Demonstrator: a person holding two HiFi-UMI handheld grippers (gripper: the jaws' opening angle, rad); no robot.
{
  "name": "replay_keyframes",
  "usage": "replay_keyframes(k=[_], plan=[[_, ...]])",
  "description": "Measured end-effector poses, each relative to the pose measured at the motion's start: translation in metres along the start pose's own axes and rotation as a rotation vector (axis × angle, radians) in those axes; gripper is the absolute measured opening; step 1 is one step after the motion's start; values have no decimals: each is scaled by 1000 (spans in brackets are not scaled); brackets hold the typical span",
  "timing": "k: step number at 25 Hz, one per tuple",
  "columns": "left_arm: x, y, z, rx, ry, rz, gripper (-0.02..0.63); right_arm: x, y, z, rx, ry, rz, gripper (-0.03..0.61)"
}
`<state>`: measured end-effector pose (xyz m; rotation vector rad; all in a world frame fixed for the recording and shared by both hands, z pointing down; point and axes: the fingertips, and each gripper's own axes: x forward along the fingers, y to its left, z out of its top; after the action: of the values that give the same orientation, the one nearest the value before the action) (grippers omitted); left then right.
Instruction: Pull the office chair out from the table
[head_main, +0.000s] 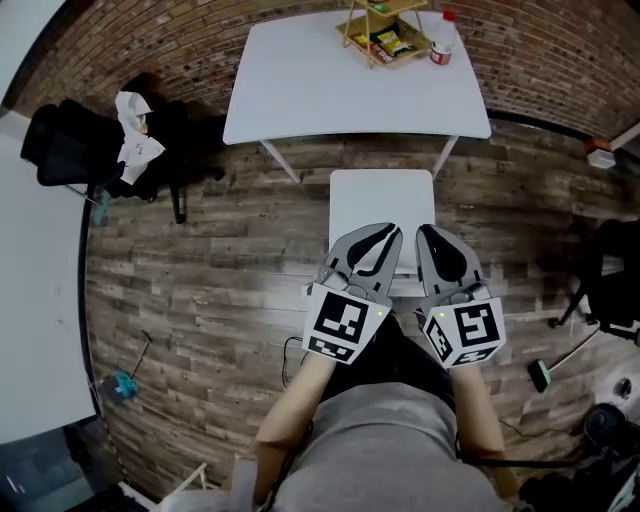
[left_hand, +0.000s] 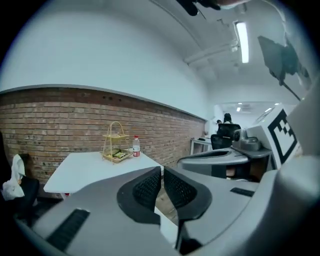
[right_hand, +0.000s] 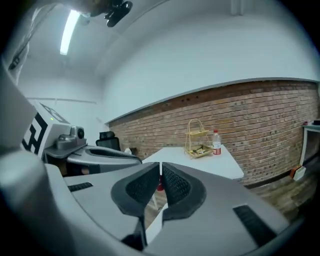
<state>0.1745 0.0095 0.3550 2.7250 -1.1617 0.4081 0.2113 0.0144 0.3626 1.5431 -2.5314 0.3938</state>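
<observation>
In the head view a white square seat (head_main: 381, 205) stands on the wooden floor just in front of the white table (head_main: 330, 90), a short gap from its near edge. Both grippers hover side by side above the seat's near part, pointing toward the table. My left gripper (head_main: 388, 236) has its jaws shut with nothing between them, and so does my right gripper (head_main: 428, 236). In the left gripper view the closed jaws (left_hand: 162, 173) face the table (left_hand: 85, 170). The right gripper view shows its shut jaws (right_hand: 160, 169) likewise, with the left gripper (right_hand: 100, 152) alongside.
A wire basket (head_main: 385, 35) and a red-capped bottle (head_main: 441, 42) stand on the table's far right. A black office chair (head_main: 85, 150) with a white cloth (head_main: 135, 135) on it sits at the left. Another black chair (head_main: 612, 275) stands at the right. A brick wall runs behind.
</observation>
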Motion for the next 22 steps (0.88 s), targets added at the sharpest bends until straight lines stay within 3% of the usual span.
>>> replay_keyframes(k=[4, 7, 22], plan=[[0, 9, 2, -54, -35, 114, 25, -3, -9, 4, 29, -41, -64, 24], [-3, 11, 2, -73, -58, 153, 21, -3, -9, 3, 35, -52, -86, 21], [-6, 12, 5, -69, -65, 160, 21, -8, -11, 13, 39, -67, -150, 15]])
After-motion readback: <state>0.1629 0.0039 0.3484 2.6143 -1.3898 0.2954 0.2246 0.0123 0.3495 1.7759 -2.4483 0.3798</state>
